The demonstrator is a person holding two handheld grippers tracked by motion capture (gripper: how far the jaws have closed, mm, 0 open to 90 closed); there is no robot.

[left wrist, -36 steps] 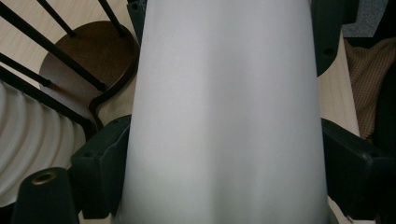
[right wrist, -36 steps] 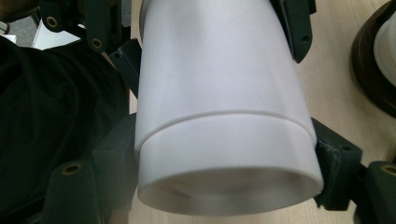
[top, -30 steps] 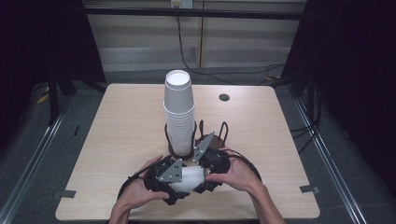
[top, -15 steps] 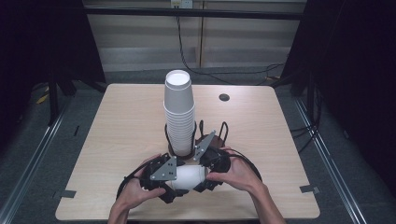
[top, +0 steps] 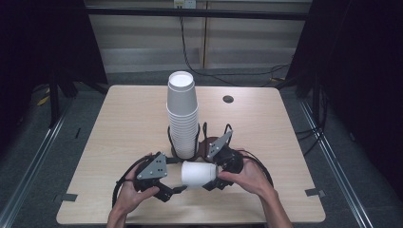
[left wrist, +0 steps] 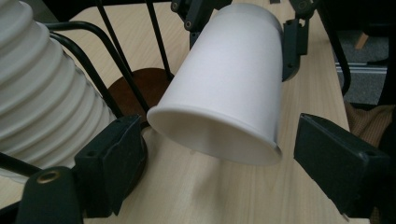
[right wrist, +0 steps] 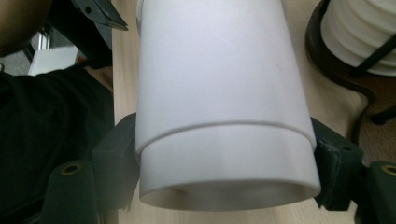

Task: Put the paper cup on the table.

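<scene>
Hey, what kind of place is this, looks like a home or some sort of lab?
Most likely a lab or recording studio rather than a home: a bare wooden table stands between black curtains, cables trail across the floor, and tape marks sit on the table's near edge.

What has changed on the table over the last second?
The left gripper has drawn back from the white cup; its jaws have been closing, with the cup's rim ahead of them, untouched. The right gripper stays clamped on the nested cups, and the tall cup stack in its rack has not moved.
</scene>
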